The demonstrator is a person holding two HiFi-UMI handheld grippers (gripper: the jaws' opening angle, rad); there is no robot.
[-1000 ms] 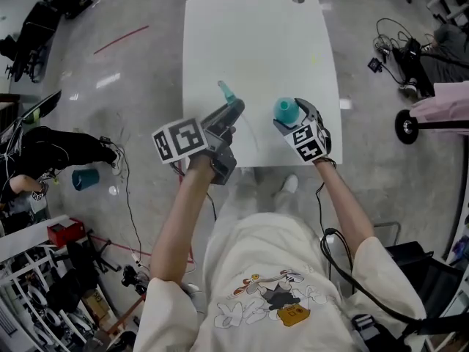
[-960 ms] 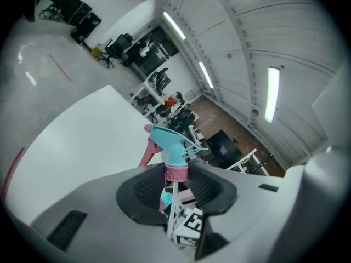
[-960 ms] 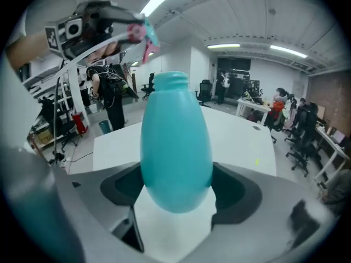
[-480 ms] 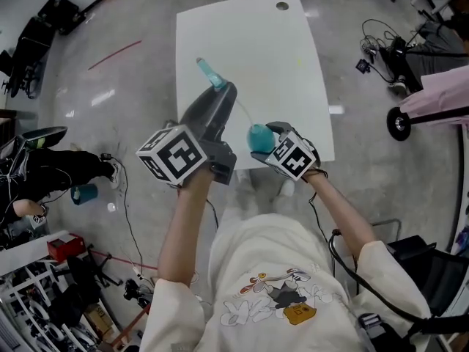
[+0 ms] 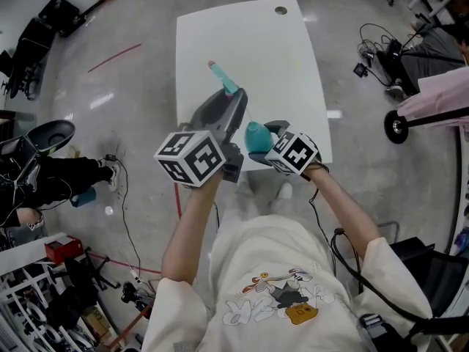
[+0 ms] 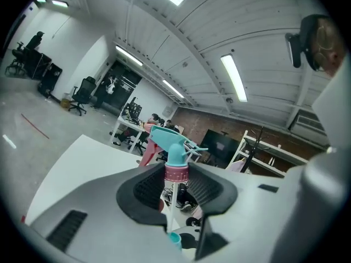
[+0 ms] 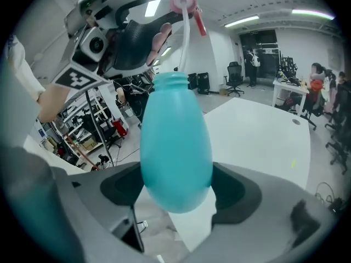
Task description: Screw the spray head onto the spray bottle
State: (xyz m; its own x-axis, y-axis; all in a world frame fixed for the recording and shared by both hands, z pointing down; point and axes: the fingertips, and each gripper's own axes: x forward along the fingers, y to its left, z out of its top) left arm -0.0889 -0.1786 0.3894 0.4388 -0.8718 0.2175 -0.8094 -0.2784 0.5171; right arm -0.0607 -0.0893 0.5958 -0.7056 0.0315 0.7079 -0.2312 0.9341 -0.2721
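Both spray head (image 6: 174,144) and spray bottle (image 7: 175,147) look like light, thin plastic. The bottle's smooth and round, I'd guess slippery and squashy, so grip its belly gently. My left tool (image 6: 176,181) pinches the head at its pink collar (image 6: 176,172), the stiff spot; right tool (image 7: 175,186) clamps the bottle's lower belly. Both airborne over the near edge of the table (image 5: 249,42), dip tube (image 7: 185,43) at the bottle mouth.

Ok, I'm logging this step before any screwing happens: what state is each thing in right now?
left gripper: shut on the spray head
right gripper: shut on the spray bottle
spray head: not screwed on, collar held above the neck
dip tube: hangs down to the bottle's mouth
spray bottle: uncapped, held in the air off the table
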